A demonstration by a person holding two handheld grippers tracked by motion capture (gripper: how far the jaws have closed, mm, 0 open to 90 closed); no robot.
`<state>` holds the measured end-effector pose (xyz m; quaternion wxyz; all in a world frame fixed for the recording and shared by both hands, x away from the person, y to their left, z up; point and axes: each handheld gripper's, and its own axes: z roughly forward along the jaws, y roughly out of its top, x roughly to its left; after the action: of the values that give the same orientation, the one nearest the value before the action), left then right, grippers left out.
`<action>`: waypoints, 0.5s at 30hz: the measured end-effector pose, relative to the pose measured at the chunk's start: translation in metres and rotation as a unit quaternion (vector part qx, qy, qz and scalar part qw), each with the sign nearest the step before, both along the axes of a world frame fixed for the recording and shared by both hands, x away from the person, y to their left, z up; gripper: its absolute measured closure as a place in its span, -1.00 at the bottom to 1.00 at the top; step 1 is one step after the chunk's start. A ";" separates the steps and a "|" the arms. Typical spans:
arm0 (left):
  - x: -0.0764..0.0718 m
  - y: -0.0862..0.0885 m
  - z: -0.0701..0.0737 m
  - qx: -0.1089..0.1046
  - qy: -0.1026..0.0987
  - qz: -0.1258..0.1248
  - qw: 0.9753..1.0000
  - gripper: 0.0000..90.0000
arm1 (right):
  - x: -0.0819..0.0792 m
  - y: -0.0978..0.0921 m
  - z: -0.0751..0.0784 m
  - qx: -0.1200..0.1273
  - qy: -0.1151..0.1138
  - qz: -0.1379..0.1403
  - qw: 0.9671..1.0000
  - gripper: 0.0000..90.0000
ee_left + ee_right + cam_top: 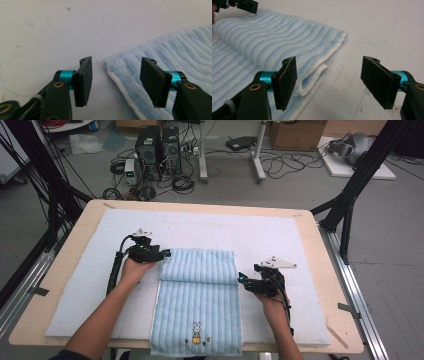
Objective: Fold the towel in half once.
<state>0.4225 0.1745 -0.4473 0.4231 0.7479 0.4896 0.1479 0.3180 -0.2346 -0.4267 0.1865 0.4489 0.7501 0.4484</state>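
Observation:
A light blue striped towel (198,292) lies on the white mat, its far part folded back over itself, a small rabbit picture near its front end. My left gripper (166,253) sits at the folded part's far left corner, open, with the towel corner (117,65) lying between its jaws untouched. My right gripper (240,279) rests at the fold's right edge, open; the folded towel edge (317,72) lies just left of the gap between its jaws (328,80). The left gripper's tip (244,6) shows far off in the right gripper view.
The white mat (280,240) covers a wooden table (325,285). The towel's front end hangs at the table's near edge. Black frame legs (350,195) stand at the right, and computers and cables (160,155) sit on the floor beyond.

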 end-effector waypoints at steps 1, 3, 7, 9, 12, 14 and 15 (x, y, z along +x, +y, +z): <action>0.000 -0.002 -0.002 0.007 -0.001 0.003 1.000 0.08 | 0.000 0.000 0.000 0.001 0.000 -0.001 1.000 -0.36; -0.001 -0.006 -0.002 0.037 -0.016 0.002 0.999 0.21 | 0.000 -0.001 0.000 0.001 0.000 -0.001 1.000 -0.36; -0.005 -0.011 -0.002 0.073 -0.042 -0.037 0.996 0.72 | 0.000 -0.001 0.000 -0.001 0.001 -0.001 1.000 -0.36; -0.007 -0.014 -0.002 0.080 -0.046 -0.041 0.995 0.92 | 0.000 0.000 0.000 -0.002 0.000 0.000 1.000 -0.36; -0.006 -0.011 -0.002 0.050 -0.031 -0.038 0.998 0.94 | 0.003 0.001 0.000 -0.003 0.001 -0.002 1.000 -0.32; -0.006 -0.008 0.001 0.028 -0.029 -0.034 0.999 0.94 | 0.008 0.001 0.001 0.000 0.002 -0.004 1.000 -0.26; -0.006 -0.006 0.003 0.017 -0.030 -0.035 0.999 0.94 | 0.012 0.001 0.002 0.003 0.003 -0.006 1.000 -0.21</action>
<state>0.4164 0.1687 -0.4447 0.4296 0.7672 0.4473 0.1638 0.3297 -0.2335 -0.4247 0.1854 0.4557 0.7464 0.4481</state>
